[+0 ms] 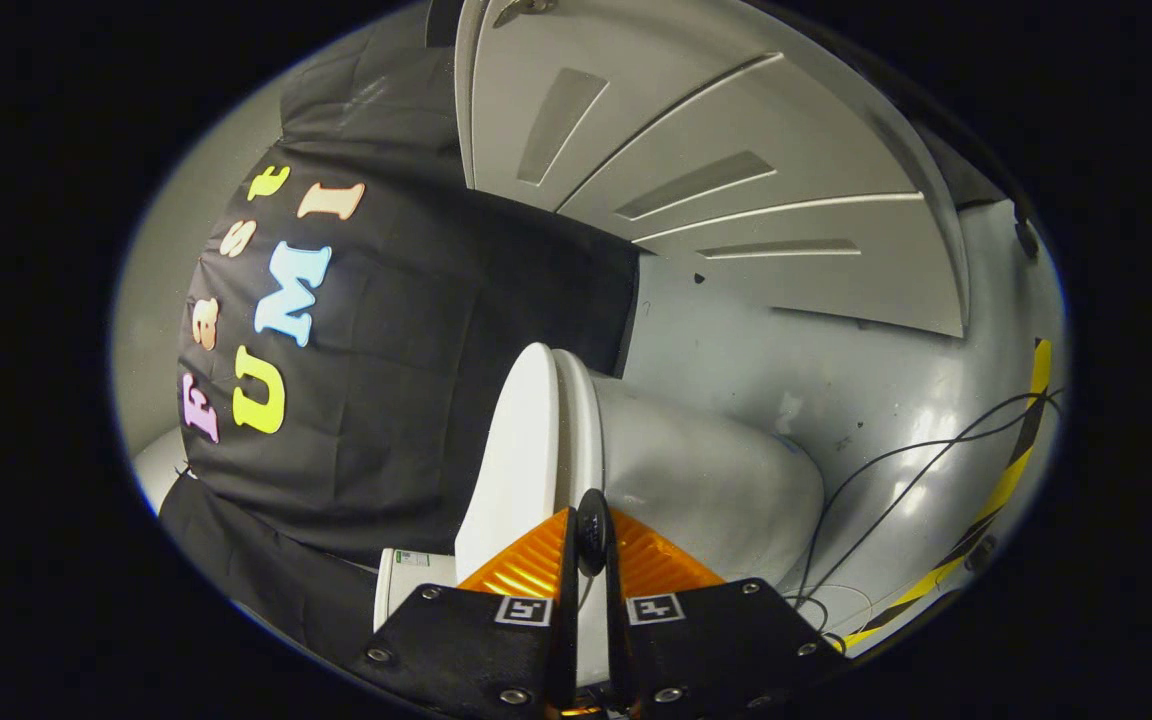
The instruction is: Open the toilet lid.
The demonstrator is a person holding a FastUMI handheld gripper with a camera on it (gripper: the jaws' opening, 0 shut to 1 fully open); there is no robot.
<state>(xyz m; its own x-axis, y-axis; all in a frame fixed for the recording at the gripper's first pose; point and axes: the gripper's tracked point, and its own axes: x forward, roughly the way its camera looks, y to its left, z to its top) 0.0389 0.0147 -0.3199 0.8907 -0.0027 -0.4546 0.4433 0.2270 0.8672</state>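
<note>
Grey booth floor (836,390); white toilet lid (521,450), glossy, pinched at its edge between nearly closed gripper (591,530) fingers.

The gripper (591,535) has two black plates fastened with silver screws. Each plate carries a small square black-and-white marker. Its ribbed fingers (526,565) stand nearly together.

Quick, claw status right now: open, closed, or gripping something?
Claw: closed, both fingers pinching the front edge of the toilet lid.
</note>
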